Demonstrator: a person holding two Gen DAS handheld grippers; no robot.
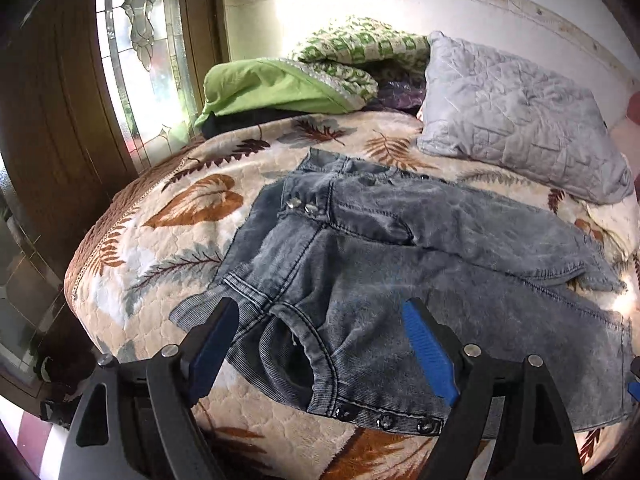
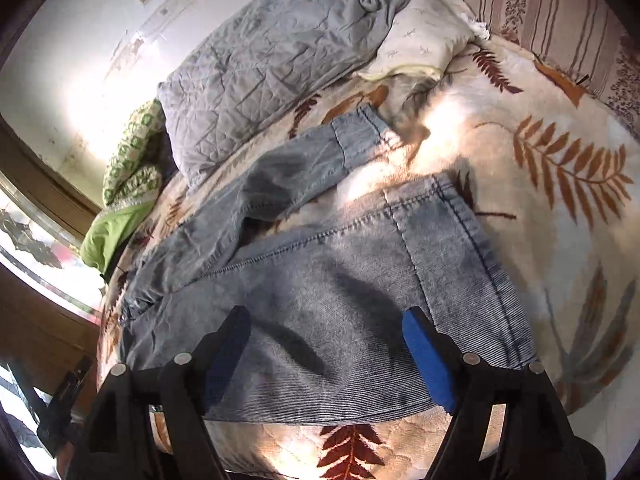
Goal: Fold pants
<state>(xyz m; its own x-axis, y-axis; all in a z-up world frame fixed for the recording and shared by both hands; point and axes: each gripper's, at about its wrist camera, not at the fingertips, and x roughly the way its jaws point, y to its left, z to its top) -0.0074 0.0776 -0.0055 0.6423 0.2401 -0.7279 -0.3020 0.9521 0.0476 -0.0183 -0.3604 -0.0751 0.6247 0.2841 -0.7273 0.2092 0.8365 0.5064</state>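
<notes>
Lying spread across a bed covered in a cream leaf-print quilt, a pair of grey-blue denim pants faces both cameras. In the left wrist view the waistband end sits nearest, with metal studs on the front and a row of dark buttons along the near edge; one leg crosses over the other toward the far right. The left tool hangs above the waistband with its two blue-padded fingers spread wide apart. Nothing is gripped between them, and whether the tips brush the cloth cannot be told.

In the right wrist view the leg ends of the pants fill the middle, one hem further off near a patch of sunlight. The right tool is likewise wide open over the nearer leg, holding nothing; its pads stand clear on either side of the fabric below.

A quilted grey pillow rests at the head of the bed, just beyond the pants. A green folded blanket lies beside it, near a patterned glass window.
</notes>
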